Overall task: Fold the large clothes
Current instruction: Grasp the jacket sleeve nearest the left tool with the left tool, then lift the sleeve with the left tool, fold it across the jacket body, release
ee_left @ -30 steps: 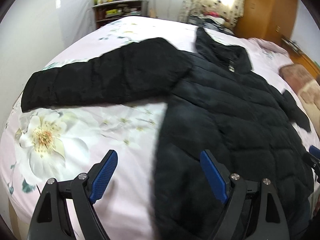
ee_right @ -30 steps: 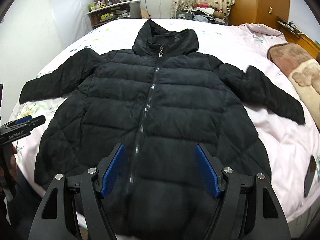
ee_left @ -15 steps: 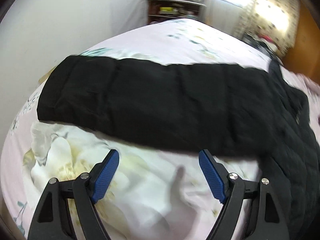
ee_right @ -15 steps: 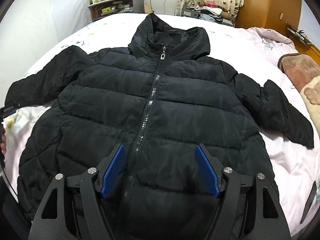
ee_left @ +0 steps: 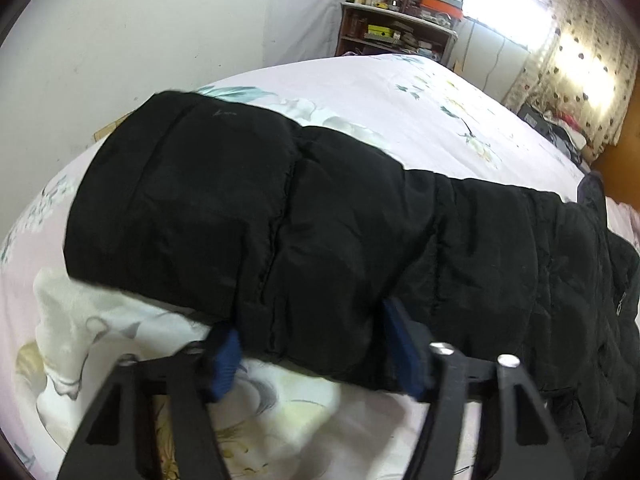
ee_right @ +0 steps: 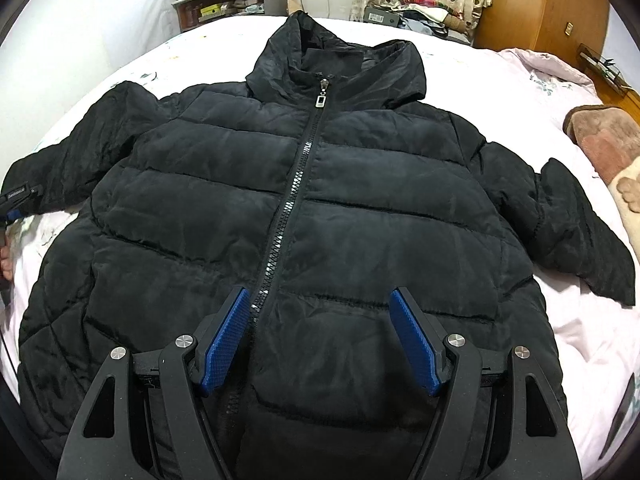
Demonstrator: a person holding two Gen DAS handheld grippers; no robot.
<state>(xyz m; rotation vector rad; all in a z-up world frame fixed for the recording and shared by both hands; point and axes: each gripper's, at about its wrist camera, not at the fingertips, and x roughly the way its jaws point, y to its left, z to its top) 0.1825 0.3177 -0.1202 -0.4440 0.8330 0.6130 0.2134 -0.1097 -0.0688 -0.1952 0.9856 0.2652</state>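
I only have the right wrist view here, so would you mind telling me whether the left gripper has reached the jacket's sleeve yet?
Observer: Yes. In the left wrist view the left gripper is open, with the lower edge of the sleeve bulging between its blue fingers.
Operator: Thank you. Is it at the cuff or further up?
Observer: Further up. The cuff end lies off to the left of the fingers, flat on the floral sheet.
Operator: And has it closed on the fabric?
Observer: Not yet; the fingers stand wide apart, one on each side of the sleeve's padded section. Your right gripper is also open, above the jacket front.
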